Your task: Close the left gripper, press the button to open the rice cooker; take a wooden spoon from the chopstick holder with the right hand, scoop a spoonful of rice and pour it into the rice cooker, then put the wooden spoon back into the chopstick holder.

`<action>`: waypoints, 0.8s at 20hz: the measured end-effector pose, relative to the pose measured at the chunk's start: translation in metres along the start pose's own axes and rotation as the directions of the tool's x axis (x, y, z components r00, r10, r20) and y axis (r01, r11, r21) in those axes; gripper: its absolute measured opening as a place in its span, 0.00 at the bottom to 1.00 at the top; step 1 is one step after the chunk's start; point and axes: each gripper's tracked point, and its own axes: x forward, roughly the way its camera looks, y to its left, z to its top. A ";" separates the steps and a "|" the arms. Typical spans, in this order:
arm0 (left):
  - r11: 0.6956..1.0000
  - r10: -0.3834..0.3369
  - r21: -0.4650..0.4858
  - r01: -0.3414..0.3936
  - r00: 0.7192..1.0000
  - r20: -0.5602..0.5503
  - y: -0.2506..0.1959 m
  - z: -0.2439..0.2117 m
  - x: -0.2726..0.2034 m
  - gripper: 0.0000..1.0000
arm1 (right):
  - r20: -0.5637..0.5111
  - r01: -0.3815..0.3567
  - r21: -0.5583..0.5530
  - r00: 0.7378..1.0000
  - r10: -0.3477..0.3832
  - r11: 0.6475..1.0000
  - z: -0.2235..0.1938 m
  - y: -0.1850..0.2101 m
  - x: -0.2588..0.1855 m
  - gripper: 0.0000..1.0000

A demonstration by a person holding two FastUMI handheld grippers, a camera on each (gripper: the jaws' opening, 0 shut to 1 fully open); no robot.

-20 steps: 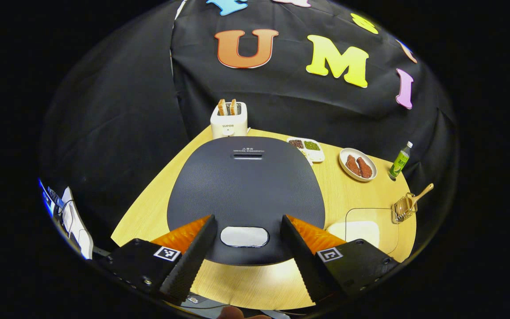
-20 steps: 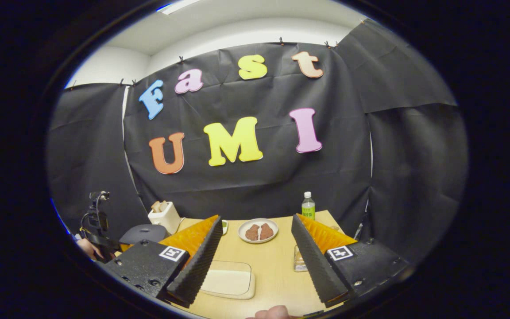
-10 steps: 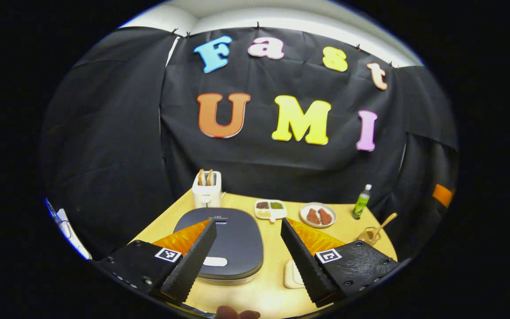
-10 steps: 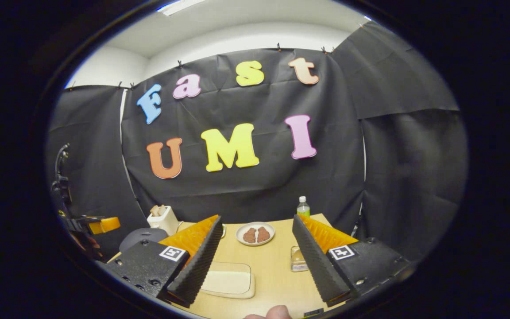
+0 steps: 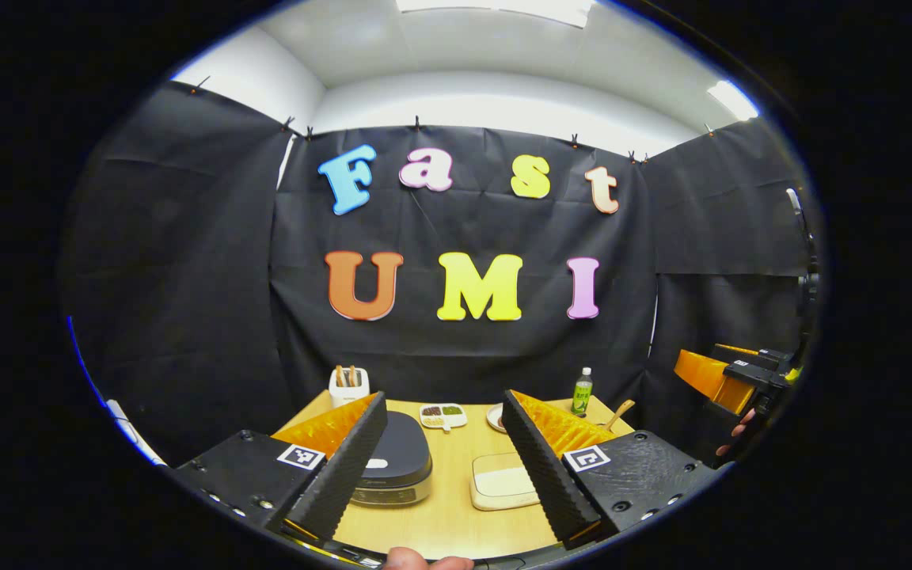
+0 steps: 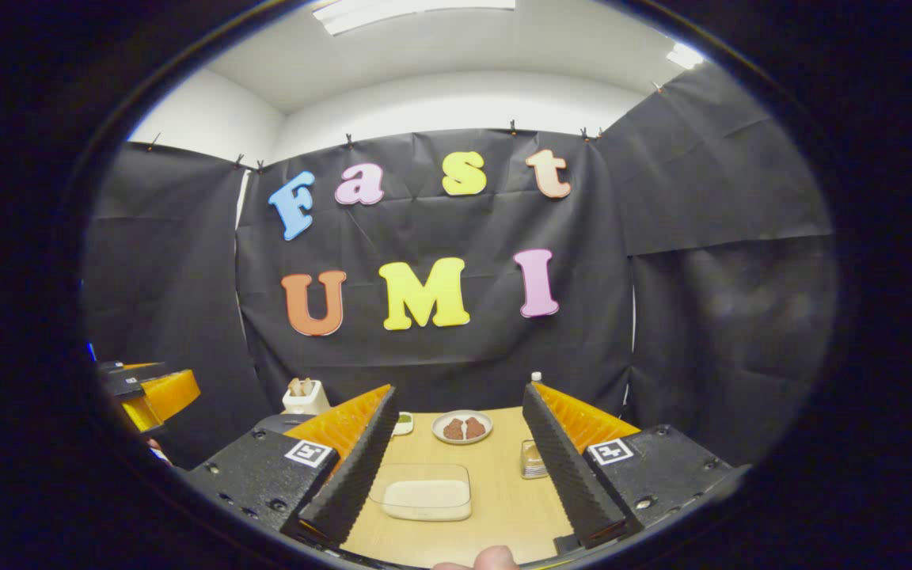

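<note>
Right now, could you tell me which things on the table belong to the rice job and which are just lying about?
For the job:
rice cooker, lid down
wooden spoon
chopstick holder
rice container
left gripper and right gripper, fingers apart

Lying about:
toaster
sectioned dish
plate of brown food
green bottle

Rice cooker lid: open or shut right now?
Shut. In the left gripper view the rice cooker has its dark lid lying flat on the body, with no gap showing.
</note>
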 end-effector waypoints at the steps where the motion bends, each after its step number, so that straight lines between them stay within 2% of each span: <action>1: 1.000 0.011 0.010 -0.011 1.000 0.018 0.003 0.002 -0.012 0.89 | 0.015 0.012 -0.009 1.000 -0.012 1.000 0.002 0.003 -0.013 0.99; 2: 1.000 0.009 0.025 -0.010 0.999 0.034 0.001 0.004 -0.024 0.95 | 0.030 0.019 -0.014 0.999 -0.019 1.000 0.006 0.008 -0.027 1.00; 5: 0.997 -0.010 0.075 0.003 0.996 0.084 -0.004 0.011 -0.045 0.94 | 0.059 0.051 -0.048 0.997 -0.048 0.998 0.011 0.013 -0.059 0.99; 8: 0.998 -0.013 0.064 0.006 0.994 0.109 -0.006 0.014 -0.057 0.94 | 0.075 0.065 -0.071 0.995 -0.060 0.995 0.013 0.017 -0.077 1.00; 13: 0.999 -0.023 0.049 0.016 0.989 0.145 -0.016 0.023 -0.063 0.95 | 0.087 0.052 -0.096 0.995 -0.044 0.994 0.014 0.018 -0.088 1.00; 16: 0.998 -0.032 0.063 0.022 0.987 0.157 -0.026 0.025 -0.049 0.95 | 0.093 0.046 -0.107 0.995 -0.036 0.993 0.011 0.020 -0.086 1.00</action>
